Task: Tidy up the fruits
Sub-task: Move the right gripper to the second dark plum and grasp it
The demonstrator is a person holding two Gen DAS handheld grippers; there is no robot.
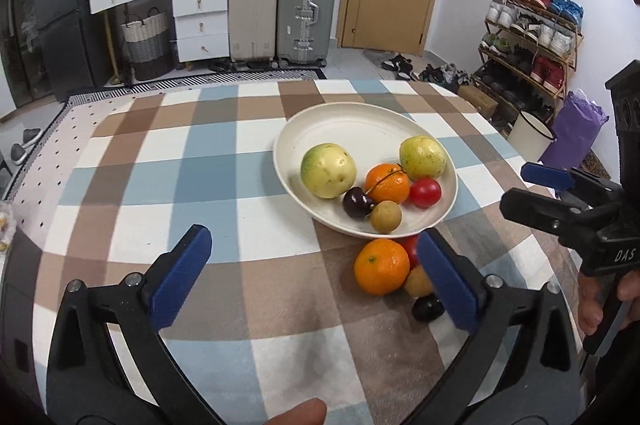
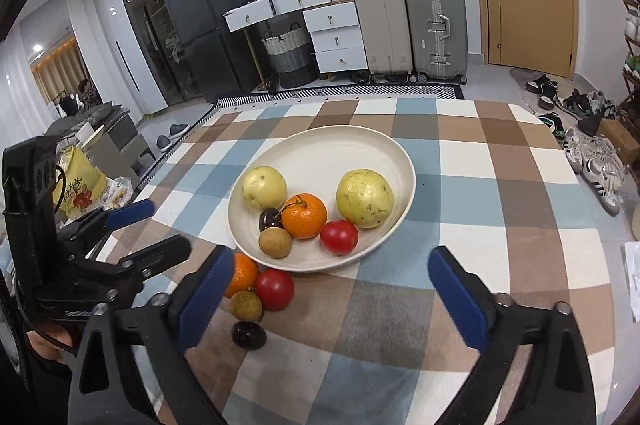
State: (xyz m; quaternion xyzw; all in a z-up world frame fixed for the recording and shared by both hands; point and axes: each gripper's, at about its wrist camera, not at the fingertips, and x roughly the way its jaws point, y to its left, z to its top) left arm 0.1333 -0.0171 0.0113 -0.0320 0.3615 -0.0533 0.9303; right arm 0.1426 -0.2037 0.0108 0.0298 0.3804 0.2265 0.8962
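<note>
A: Left claw?
B: Wide apart, nothing inside. Same for right claw.
A: Fruit already in the white plate?
B: Six: two yellow-green, one orange, one red, one brown, one cherry.
A: Left to do?
B: Four on the cloth just beside the plate: orange, red, brown, dark. About halfway, maybe.

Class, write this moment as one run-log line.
left gripper: open, empty | right gripper: open, empty | plate: six fruits | tablecloth: four fruits remain beside plate
</note>
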